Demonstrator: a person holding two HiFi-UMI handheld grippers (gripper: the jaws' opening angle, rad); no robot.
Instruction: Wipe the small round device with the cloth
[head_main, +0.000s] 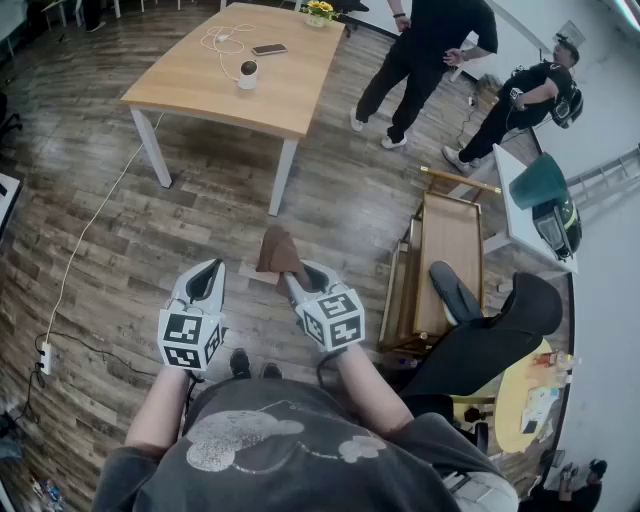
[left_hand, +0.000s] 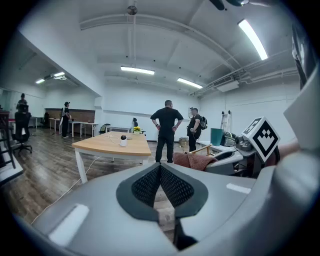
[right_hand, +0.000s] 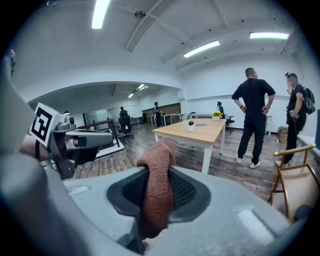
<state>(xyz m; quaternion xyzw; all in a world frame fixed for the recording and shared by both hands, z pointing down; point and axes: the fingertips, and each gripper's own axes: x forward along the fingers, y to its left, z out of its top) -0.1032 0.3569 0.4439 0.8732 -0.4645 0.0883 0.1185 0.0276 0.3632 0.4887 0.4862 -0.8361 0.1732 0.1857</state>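
Note:
A small round white device (head_main: 247, 73) stands on a light wooden table (head_main: 290, 100) far ahead of me; it also shows small in the left gripper view (left_hand: 123, 141) and the right gripper view (right_hand: 190, 126). My right gripper (head_main: 284, 268) is shut on a brown cloth (head_main: 277, 251), which sticks up between its jaws (right_hand: 156, 172). My left gripper (head_main: 207, 279) is shut with nothing in it, its pads meeting (left_hand: 160, 170). Both grippers hang over the wood floor, well short of the table.
A phone (head_main: 268, 49), a white cable (head_main: 222, 40) and a flower pot (head_main: 320, 12) lie on the table. Two people (head_main: 425, 55) stand right of it. A wooden frame (head_main: 440, 270), a black chair (head_main: 480, 330) and a power strip (head_main: 44, 357) are nearby.

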